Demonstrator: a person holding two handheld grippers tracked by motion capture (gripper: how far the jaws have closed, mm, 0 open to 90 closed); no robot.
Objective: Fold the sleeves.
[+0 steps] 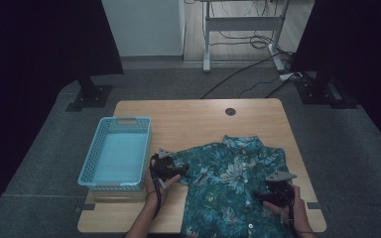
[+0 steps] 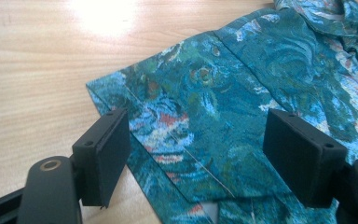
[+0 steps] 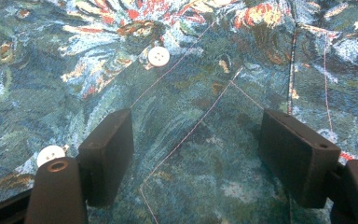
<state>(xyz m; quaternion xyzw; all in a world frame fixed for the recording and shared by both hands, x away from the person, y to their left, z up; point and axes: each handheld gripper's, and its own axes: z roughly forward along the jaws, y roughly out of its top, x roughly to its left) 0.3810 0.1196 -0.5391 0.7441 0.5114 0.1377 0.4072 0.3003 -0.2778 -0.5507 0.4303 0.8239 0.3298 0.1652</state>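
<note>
Soft and flat, the blue-green flowery shirt (image 1: 233,186) lies spread on the pale wooden table (image 1: 188,119), near my edge. Beside it sits a light blue plastic basket (image 1: 116,153) with holey walls. My left gripper (image 2: 198,156) is wide open over the sleeve hem. My right gripper (image 3: 196,156) is wide open above the cloth, near two small round white buttons (image 3: 159,56).

The high view is dimly lit, with both upper corners lost in black and fine detail softened. In the left gripper view, the table (image 2: 37,60) is washed out by glare at upper centre. Both gripper views are brighter, with slightly blurred edges.
</note>
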